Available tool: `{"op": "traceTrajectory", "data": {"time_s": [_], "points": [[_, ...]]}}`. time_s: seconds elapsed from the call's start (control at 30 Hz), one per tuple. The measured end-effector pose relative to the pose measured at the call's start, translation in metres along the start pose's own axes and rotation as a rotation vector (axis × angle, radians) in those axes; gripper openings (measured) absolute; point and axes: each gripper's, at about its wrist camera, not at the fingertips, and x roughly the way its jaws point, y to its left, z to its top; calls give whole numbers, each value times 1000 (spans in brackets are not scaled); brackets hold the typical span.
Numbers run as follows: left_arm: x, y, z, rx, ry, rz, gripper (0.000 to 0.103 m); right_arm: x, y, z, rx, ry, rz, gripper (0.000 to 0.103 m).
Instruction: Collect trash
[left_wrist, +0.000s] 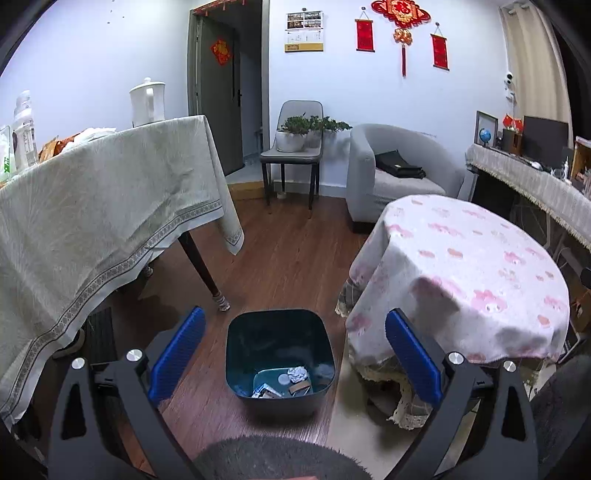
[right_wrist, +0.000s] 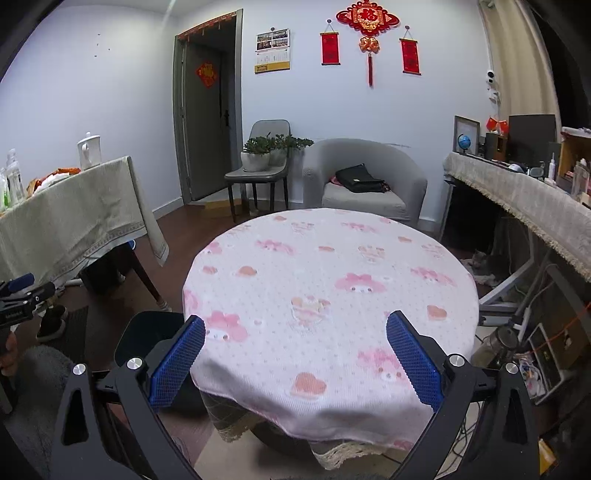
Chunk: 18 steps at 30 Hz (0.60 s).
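A dark teal trash bin (left_wrist: 258, 332) stands on the wooden floor between the two tables. Crumpled foil, a small carton and other scraps (left_wrist: 282, 384) lie at its bottom. My left gripper (left_wrist: 295, 325) hangs open above and just before the bin, nothing between its blue pads. My right gripper (right_wrist: 295, 332) is open wide over the near edge of the round table (right_wrist: 332, 266) with the pink patterned cloth, also with nothing between its pads. In the right wrist view the bin (right_wrist: 147, 332) shows partly at lower left, and the left gripper (right_wrist: 22, 291) at the left edge.
A long table (left_wrist: 92, 206) under a grey-green cloth stands on the left, with a white kettle (left_wrist: 146, 101), bottles and wrappers. Beyond are a chair with potted plants (left_wrist: 295, 140), a grey armchair (right_wrist: 365, 177) holding a black bag, and a cluttered desk (right_wrist: 517, 192) at right.
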Motion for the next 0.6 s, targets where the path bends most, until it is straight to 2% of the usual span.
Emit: {"op": "traceTrajectory", "data": {"time_s": [0.13,0.27,0.6], "points": [[-4,-1,-3,2,-20,10,100,6,3,-3,-18,23,28,99],[-3,-3,-6,4,-6,6,100,3,7,-4,-33,14,85,99],[-3,-6,-7,17,-5,-6,100,4,16,-4,-53,17,126,99]]}}
